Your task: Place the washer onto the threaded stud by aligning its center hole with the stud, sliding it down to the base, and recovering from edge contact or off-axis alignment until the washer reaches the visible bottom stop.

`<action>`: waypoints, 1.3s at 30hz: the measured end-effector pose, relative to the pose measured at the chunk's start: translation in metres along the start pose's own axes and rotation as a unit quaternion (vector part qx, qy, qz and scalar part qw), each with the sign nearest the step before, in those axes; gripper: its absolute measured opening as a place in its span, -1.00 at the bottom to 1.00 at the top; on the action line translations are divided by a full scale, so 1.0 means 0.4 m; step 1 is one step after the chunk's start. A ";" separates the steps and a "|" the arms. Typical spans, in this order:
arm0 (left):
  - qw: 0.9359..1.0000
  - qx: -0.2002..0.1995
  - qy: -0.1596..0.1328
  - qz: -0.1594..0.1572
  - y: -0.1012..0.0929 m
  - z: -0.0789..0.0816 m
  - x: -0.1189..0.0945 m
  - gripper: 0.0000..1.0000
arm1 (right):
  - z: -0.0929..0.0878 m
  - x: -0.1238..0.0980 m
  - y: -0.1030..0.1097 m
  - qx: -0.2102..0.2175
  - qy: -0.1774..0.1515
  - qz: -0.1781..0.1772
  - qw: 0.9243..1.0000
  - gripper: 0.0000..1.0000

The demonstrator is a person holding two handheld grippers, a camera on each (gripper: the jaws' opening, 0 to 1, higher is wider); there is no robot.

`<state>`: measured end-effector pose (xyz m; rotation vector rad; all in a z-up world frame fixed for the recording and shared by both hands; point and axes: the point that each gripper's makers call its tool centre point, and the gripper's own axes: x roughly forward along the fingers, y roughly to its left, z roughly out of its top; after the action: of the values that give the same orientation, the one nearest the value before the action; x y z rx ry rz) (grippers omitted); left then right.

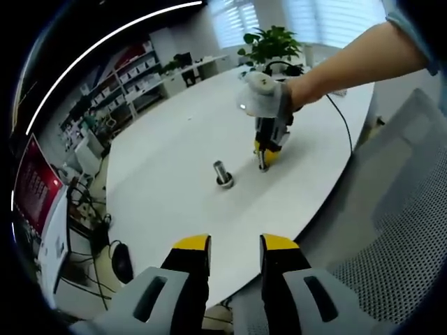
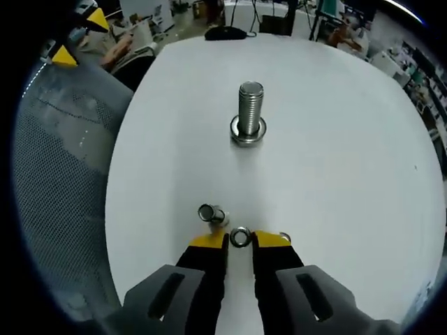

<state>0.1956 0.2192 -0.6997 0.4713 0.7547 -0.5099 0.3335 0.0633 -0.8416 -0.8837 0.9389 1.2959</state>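
Between the right gripper's yellow tips sits the washer, a small ring lying flat at table level; the jaws are nearly closed on it from either side and look to be pinching its rim, though whether it is lifted off the table I cannot tell. Just to its left lies a nut, close to the left fingertip but apart from the washer.

Straight ahead along the jaws, well apart from the washer, stands the stud, upright, its long axis vertical, with a wider collar at its foot that reads as the bottom stop. So the coming move turns on this: the washer must rise above the stud's top, travel forward along the line the jaws already point, and come down with its hole centred over that vertical axis and its face level. A tilted washer would likely catch on the threads.

From the left gripper view, the right gripper is down at the table, held by a gloved hand, with the stud just beside it. The left gripper hangs back over the near table edge, jaws parted and holding nothing; the right is by far the nearer.
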 end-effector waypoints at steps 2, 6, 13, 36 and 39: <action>1.000 0.001 0.001 -0.001 -0.001 -0.001 0.000 -0.48 | -0.002 -0.002 0.000 -0.005 0.000 -0.002 1.000 -0.67; 1.000 0.001 0.000 0.000 0.000 0.000 0.000 -0.48 | -0.007 -0.005 -0.001 0.024 0.003 -0.007 1.000 -0.71; 1.000 0.001 -0.001 -0.002 -0.003 0.001 0.000 -0.48 | 0.031 -0.084 -0.010 0.048 -0.053 -0.032 0.997 -0.71; 1.000 0.005 -0.004 -0.001 -0.003 0.003 -0.002 -0.49 | 0.102 -0.138 0.041 0.059 -0.095 -0.019 0.994 -0.71; 1.000 0.003 -0.005 -0.001 -0.002 0.004 -0.002 -0.49 | 0.096 -0.136 0.038 0.063 -0.091 -0.018 0.994 -0.71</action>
<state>0.1955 0.2178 -0.6981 0.4732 0.7444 -0.5150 0.3187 0.0797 -0.7767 -0.6696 0.8465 1.2486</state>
